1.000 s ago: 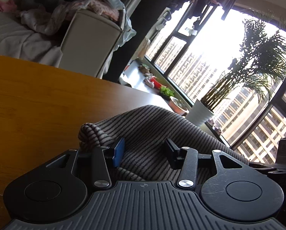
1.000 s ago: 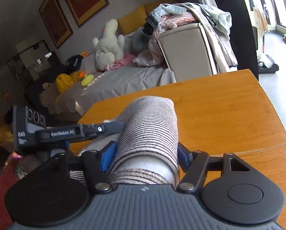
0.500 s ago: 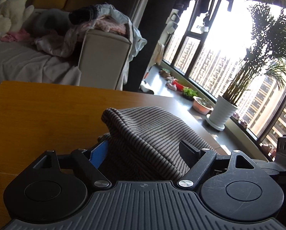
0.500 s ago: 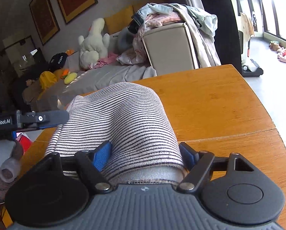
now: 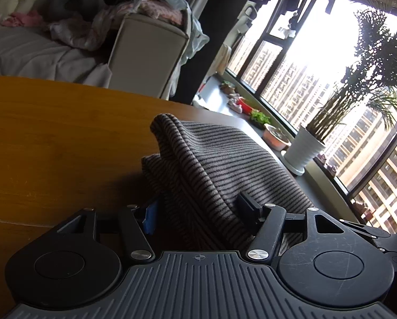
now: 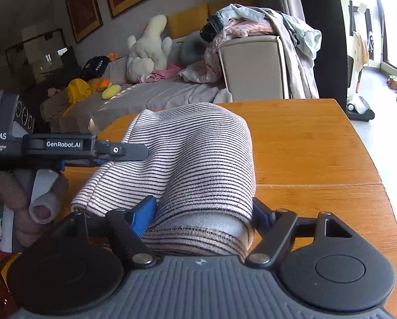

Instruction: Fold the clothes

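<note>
Left gripper: one; fingers spread, a thick fold of striped garment bunched between them, the right finger pressed into the cloth, contact at the blue pad unclear.
Right gripper: one; fingers set wide, both pressed against a rolled bundle of the same garment.
Striped garment: one, humped on the wooden table, near its left edge as the right wrist camera sees it.
White pot: one, beyond the table on the window ledge, holding one palm-like plant.
</note>
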### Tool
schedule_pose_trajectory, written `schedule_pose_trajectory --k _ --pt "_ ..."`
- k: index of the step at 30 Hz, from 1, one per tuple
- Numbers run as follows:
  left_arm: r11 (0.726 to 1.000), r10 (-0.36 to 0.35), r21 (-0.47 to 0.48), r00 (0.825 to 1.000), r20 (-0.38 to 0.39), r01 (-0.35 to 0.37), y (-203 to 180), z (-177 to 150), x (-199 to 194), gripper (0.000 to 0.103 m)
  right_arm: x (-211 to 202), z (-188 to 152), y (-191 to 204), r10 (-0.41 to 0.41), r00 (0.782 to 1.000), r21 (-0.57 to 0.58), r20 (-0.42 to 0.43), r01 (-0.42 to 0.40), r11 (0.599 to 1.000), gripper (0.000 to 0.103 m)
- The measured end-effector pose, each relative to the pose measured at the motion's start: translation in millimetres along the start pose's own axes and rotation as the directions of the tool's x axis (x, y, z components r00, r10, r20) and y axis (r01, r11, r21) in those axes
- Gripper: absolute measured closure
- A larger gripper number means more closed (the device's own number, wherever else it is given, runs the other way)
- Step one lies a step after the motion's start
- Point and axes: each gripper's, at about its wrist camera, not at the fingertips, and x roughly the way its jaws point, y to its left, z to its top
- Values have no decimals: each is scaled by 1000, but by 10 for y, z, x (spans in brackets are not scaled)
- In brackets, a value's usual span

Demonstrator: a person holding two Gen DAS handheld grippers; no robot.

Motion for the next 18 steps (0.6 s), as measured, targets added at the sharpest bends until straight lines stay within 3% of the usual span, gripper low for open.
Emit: schedule_pose_trajectory --k 5,11,18 --pt "1000 11 18 1000 1 -11 -33 -8 -48 34 -79 83 -57 7 1000 31 22 -7 1000 26" --pt "999 17 27 1000 -7 -16 -65 -14 -136 35 -87 494 -187 27 995 80 95 -35 996 17" --pt "1000 8 13 1000 -20 -8 -33 -14 -238 36 622 675 -266 44 998 109 -33 -40 993 16"
